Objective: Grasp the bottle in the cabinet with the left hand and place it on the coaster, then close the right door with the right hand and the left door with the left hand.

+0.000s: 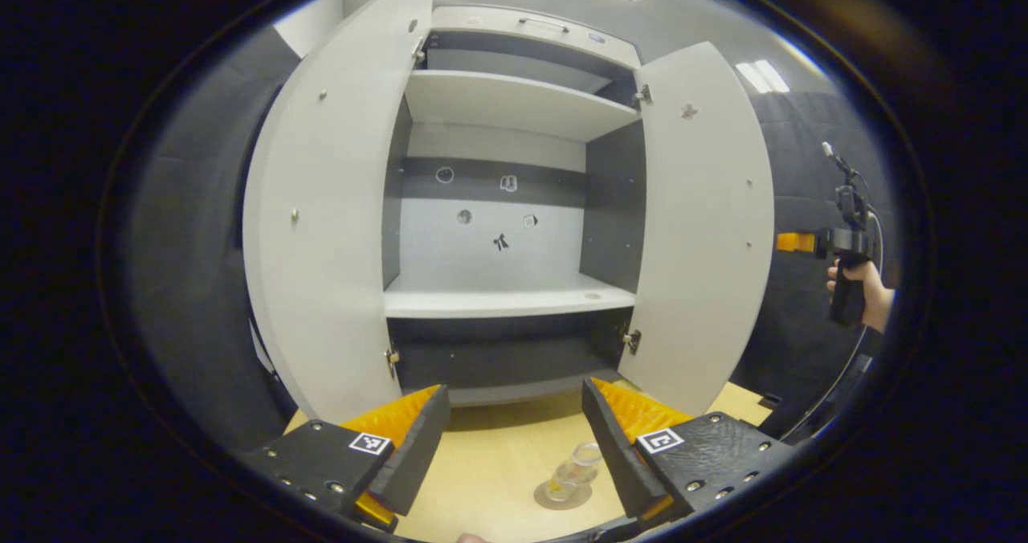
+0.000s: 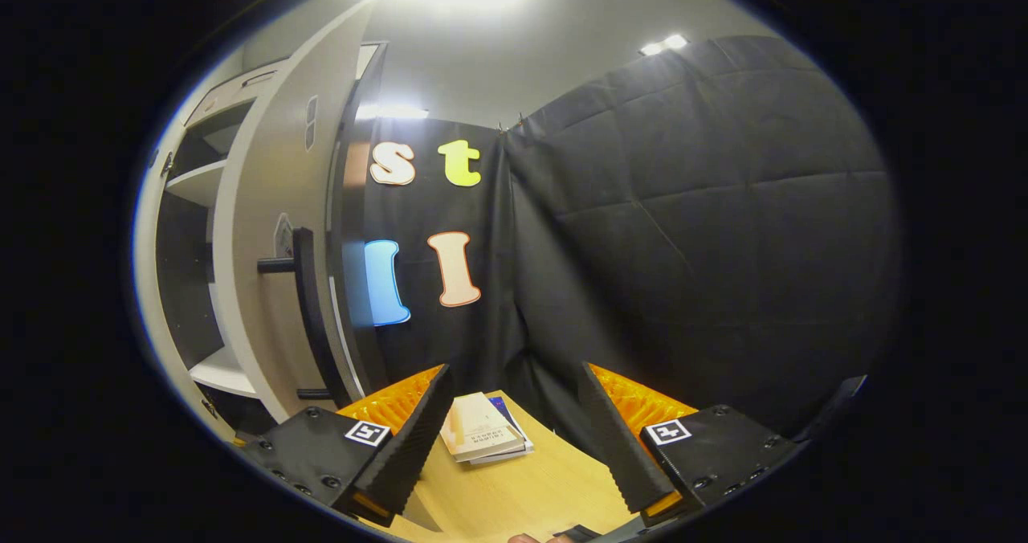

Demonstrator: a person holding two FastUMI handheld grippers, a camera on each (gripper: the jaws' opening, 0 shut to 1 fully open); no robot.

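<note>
A small clear bottle (image 1: 577, 467) stands on a round coaster (image 1: 554, 499) on the wooden table, just in front of the cabinet (image 1: 506, 302). My left gripper (image 1: 514, 388) is open above and behind the bottle, which shows low between the fingers and close to the right one, untouched. Both cabinet doors stand wide open: the left door (image 1: 321, 230) and the right door (image 1: 707, 230). Past the right door's outer edge, a hand (image 1: 867, 294) holds my right gripper (image 1: 795, 242). In the right gripper view, the right gripper (image 2: 514, 370) is open beside that door's outer face (image 2: 273, 270) and its black handle (image 2: 305, 310).
The cabinet shelves (image 1: 506, 298) hold nothing; small stickers dot the back wall. A short stack of books (image 2: 482, 438) lies on the wooden table (image 2: 514, 495) by the right gripper. Black quilted cloth (image 2: 707, 246) walls the booth to the right.
</note>
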